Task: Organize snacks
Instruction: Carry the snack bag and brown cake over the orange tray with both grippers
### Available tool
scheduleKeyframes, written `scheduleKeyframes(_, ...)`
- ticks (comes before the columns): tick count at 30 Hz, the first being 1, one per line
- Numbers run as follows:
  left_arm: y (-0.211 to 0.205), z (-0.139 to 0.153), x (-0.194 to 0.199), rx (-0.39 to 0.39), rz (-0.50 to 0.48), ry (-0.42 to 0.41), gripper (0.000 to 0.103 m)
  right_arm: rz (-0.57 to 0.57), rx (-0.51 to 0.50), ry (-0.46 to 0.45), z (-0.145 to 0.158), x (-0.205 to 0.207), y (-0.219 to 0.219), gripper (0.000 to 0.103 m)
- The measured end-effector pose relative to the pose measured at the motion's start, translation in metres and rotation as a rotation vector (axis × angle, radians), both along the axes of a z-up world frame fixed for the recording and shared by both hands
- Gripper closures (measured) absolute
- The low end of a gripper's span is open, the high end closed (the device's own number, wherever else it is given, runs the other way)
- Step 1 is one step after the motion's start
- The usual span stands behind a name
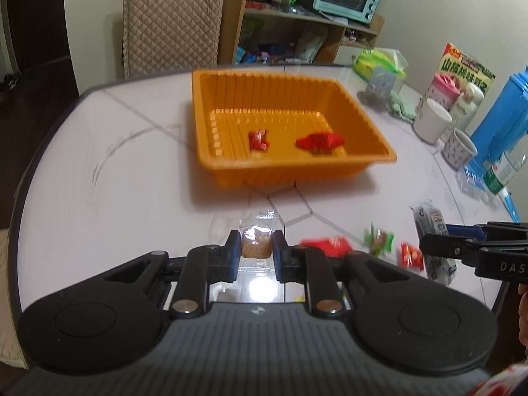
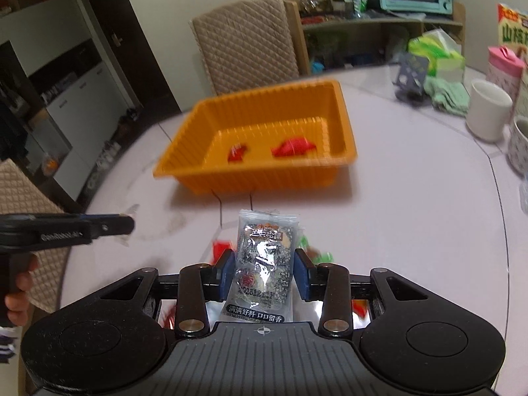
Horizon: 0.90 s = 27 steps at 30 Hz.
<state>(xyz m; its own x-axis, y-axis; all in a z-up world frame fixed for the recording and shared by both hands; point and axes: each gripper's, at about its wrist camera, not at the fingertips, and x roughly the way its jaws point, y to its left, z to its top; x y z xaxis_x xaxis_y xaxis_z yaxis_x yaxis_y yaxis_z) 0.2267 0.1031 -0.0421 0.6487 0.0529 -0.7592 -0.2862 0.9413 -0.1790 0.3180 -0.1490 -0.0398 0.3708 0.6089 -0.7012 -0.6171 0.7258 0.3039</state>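
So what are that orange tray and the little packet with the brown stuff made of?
The orange tray looks like thin moulded plastic: ribbed walls, slight sheen. The small packet seems clear plastic film, glossy and see-through, with a brown crumbly block inside. What that block is I can't tell.

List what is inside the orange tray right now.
Two red snack packets lie on the floor of the orange tray: a small one and a larger one. The near wall hides a strip of floor.
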Motion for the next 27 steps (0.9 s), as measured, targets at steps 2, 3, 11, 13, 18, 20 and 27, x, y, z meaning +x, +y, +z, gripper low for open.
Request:
scheduleKeyframes(2,0.004,0.005,0.011,0.005,0.000,-0.012,0.085,0.005,0.019,-0.008,0.006,0.009,0.008,0.065)
scheduleKeyframes(3,0.005,0.006,0.017,0.009,0.003,-0.018,0.085,0.008,0.029,-0.013,0.009,0.014,0.012,0.064)
scheduleKeyframes(11,0.023,0.022,0.067,0.017,0.025,-0.060,0.085,0.022,0.093,-0.030,0.028,0.056,0.054,0.065)
scheduleKeyframes(13,0.027,0.024,0.078,0.021,0.032,-0.065,0.085,0.022,0.101,-0.033,0.029,0.068,0.063,0.064)
scheduleKeyframes(18,0.036,0.023,0.106,0.024,0.045,-0.062,0.085,0.017,0.108,-0.055,0.029,0.093,0.084,0.064)
scheduleKeyframes(20,0.040,0.021,0.115,0.015,0.051,-0.058,0.085,0.016,0.117,-0.058,0.028,0.102,0.090,0.064)
scheduleKeyframes(27,0.053,0.005,0.136,-0.004,0.070,-0.022,0.085,0.006,0.097,-0.055,0.012,0.129,0.112,0.064)
